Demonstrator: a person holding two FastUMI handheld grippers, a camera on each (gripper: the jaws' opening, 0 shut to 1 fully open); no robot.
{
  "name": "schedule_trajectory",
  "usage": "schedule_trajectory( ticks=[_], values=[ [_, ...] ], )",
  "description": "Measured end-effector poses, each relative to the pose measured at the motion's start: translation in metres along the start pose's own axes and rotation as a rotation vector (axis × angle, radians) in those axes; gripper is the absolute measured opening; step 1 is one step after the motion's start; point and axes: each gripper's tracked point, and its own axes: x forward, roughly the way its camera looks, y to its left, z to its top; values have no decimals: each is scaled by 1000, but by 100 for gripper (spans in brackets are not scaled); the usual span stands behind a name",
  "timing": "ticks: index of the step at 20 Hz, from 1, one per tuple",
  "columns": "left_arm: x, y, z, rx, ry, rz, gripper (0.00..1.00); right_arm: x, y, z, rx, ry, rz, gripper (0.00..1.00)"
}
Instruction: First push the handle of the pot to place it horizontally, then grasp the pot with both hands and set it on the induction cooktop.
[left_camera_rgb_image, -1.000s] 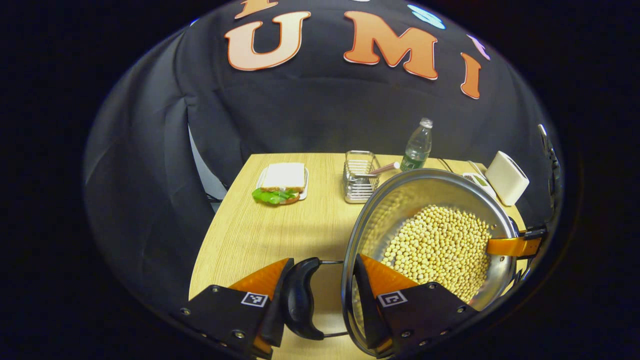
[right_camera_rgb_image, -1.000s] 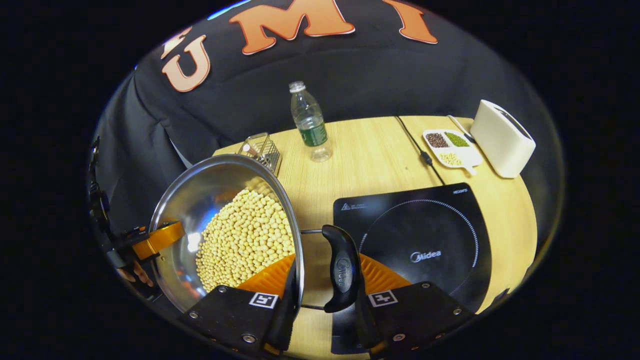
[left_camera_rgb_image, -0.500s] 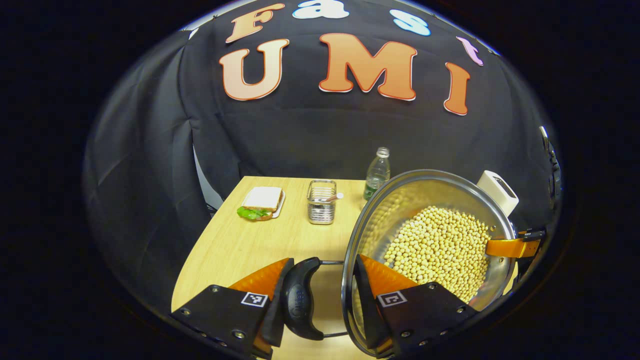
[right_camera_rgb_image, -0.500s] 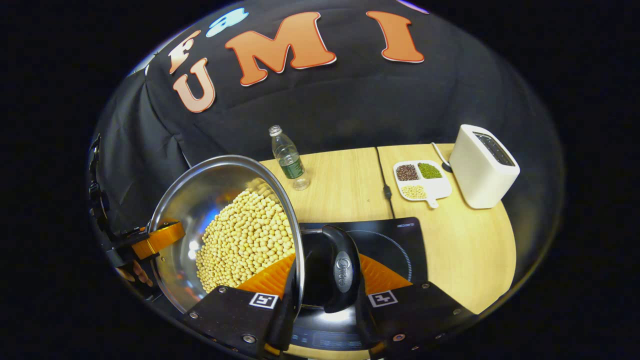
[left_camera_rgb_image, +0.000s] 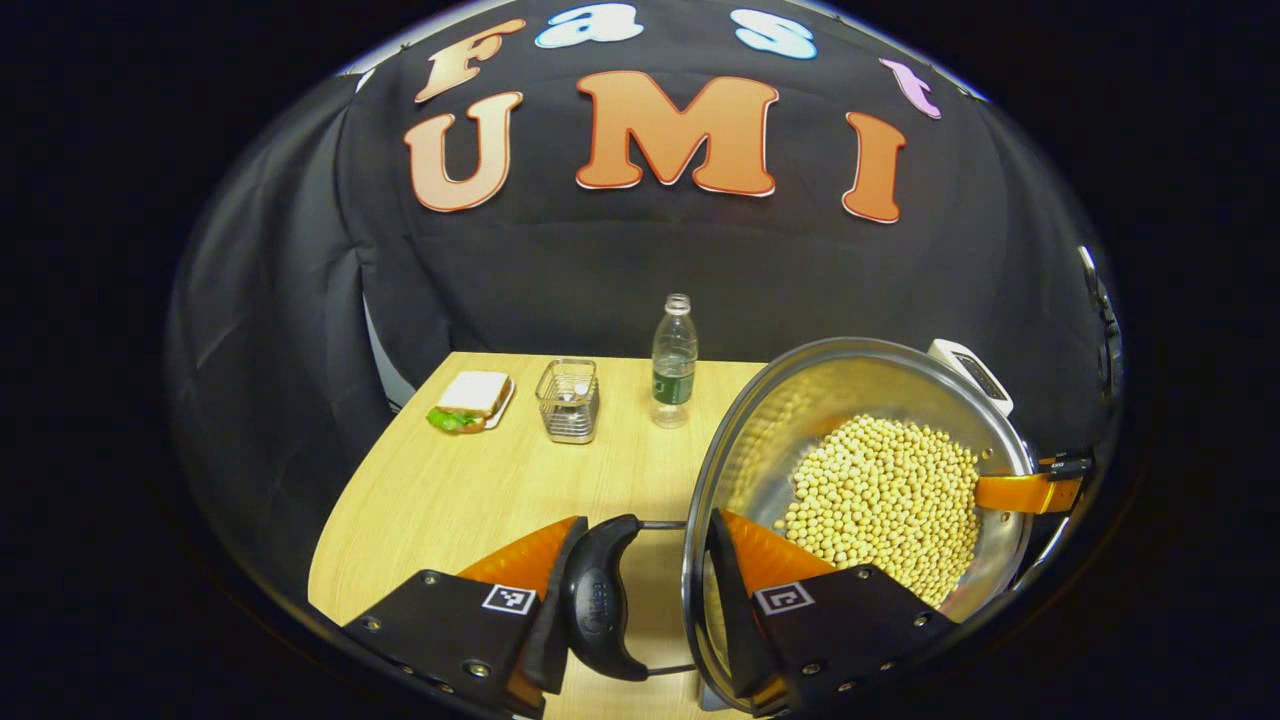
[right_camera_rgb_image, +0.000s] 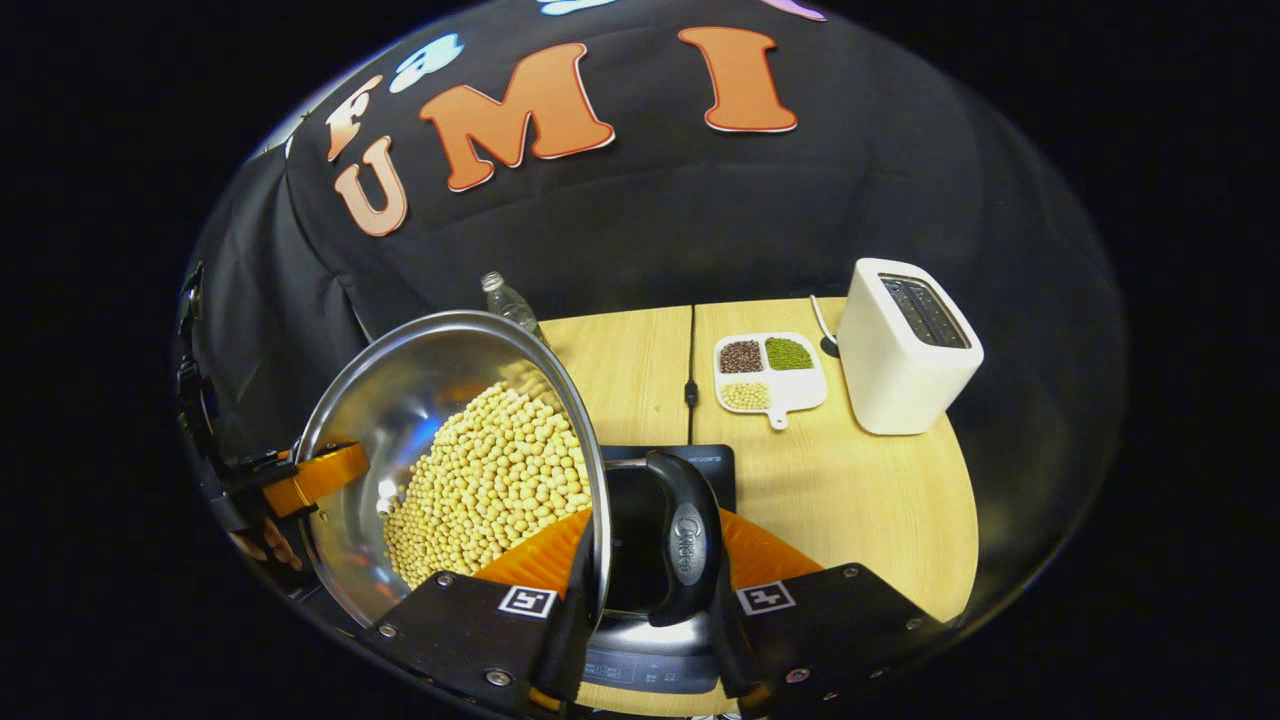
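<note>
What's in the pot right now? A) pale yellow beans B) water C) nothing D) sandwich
A: the pot holds a heap of pale yellow beans, seen in both gripper views; the sandwich sits apart, far across the table.

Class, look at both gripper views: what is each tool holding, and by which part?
Both hold the pot of soybeans: the left tool grips one black side handle against the rim, and the right tool grips the opposite handle.
</note>
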Motion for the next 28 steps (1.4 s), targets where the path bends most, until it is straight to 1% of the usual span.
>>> schedule_trajectory(
  ticks=[3,6,11,15,16,17,24,25,26,27,28],
  values=[
    [7,-6,-3,11,1,-33,64,0,-7,1,4,-3,-28,51],
    [13,-7,-6,43,9,-67,64,0,-9,-1,30,2,-57,51],
    [24,-13,-15,26,77,-102,64,-1,-11,-10,62,44,-103,51],
    [21,-9,-2,35,138,-110,65,-7,-10,-16,94,91,-132,51],
    [18,-4,2,37,149,-111,62,-7,-10,-18,102,100,-138,51],
    [18,-4,3,35,161,-111,65,-8,-9,-19,113,106,-143,51],
    [18,-7,7,56,221,-109,65,-10,-7,-22,162,125,-155,51],
    [17,-7,9,58,223,-109,62,-10,-7,-21,163,120,-156,51],
    [18,-8,7,53,219,-115,65,-10,-8,-19,164,106,-158,52],
    [18,-8,6,51,215,-115,65,-7,-7,-23,164,101,-155,55],
    [19,-7,3,49,218,-120,62,-6,-6,-23,164,101,-152,52]
  ],
)
